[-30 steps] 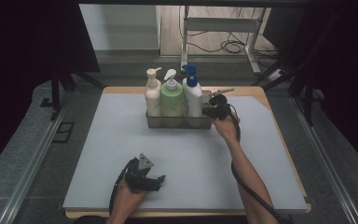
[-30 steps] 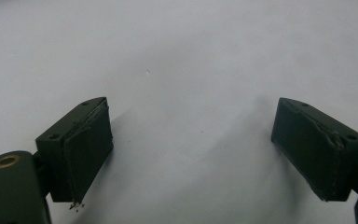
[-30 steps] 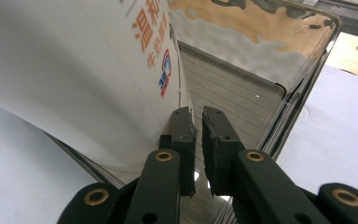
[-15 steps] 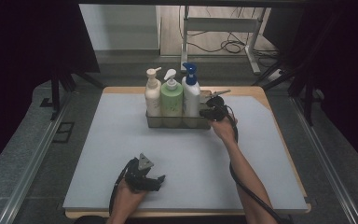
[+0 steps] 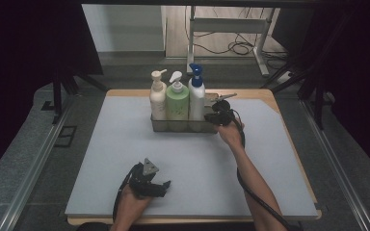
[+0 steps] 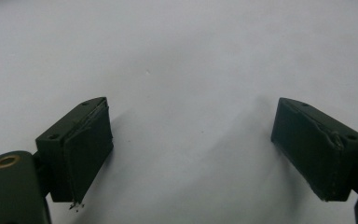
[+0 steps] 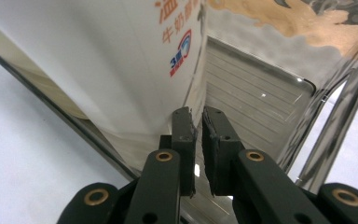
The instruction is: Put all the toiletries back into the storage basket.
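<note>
Three pump bottles stand in a clear basket (image 5: 183, 126) at the back of the grey mat: a cream one (image 5: 157, 98), a green one (image 5: 177, 101) and a white one with a blue pump (image 5: 196, 96). My right gripper (image 5: 213, 117) is at the basket's right end. In the right gripper view its jaws (image 7: 199, 121) are pressed nearly together on the thin clear end wall (image 7: 261, 107), right beside the white bottle (image 7: 98, 60). My left gripper (image 5: 165, 185) rests near the front edge of the mat, open (image 6: 191, 154), with bare mat between its jaws.
The grey mat (image 5: 279, 159) covers a wooden table (image 5: 270, 98) whose edge shows at the back right. Dark frame posts and metal rails flank the table on both sides. A black cable (image 5: 257, 197) trails along the right forearm.
My right gripper has edged slightly left against the basket's right end. The left gripper and the bottles have stayed put.
</note>
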Motion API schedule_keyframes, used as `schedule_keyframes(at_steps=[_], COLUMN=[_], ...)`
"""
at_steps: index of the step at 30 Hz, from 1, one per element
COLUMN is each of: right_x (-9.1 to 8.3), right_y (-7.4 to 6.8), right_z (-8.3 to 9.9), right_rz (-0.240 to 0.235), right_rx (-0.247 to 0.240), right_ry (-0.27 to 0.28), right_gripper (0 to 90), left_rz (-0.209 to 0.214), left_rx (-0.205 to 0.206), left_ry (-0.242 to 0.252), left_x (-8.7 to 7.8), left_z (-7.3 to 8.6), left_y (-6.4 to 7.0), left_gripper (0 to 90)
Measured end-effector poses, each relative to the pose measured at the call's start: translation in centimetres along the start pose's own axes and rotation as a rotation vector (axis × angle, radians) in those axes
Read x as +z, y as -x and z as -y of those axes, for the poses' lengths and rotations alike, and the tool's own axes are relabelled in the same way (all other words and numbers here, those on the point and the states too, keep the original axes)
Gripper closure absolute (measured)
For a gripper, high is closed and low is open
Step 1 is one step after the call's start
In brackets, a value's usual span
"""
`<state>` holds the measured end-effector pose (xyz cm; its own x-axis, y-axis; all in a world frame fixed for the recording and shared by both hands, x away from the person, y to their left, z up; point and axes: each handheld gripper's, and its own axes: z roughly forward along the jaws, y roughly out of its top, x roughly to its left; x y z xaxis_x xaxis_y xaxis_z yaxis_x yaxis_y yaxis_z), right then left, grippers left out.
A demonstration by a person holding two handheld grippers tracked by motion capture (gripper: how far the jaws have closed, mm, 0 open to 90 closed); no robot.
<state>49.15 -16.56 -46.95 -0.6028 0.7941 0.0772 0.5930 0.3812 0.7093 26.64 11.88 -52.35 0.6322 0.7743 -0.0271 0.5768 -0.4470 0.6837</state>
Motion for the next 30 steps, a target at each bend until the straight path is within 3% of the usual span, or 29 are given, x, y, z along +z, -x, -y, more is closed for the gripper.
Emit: schedule_keyframes(at_steps=[30], right_x=[-0.06], right_y=[-0.38], right_z=[0.06], right_rz=[-0.012], right_rx=[-0.012], right_ry=[0.007], right_gripper=[84.7], left_rz=[0.000], left_rx=[0.000], left_ry=[-0.001], left_x=[0.00], left_z=[0.00], left_y=[0.00], left_gripper=[12.1])
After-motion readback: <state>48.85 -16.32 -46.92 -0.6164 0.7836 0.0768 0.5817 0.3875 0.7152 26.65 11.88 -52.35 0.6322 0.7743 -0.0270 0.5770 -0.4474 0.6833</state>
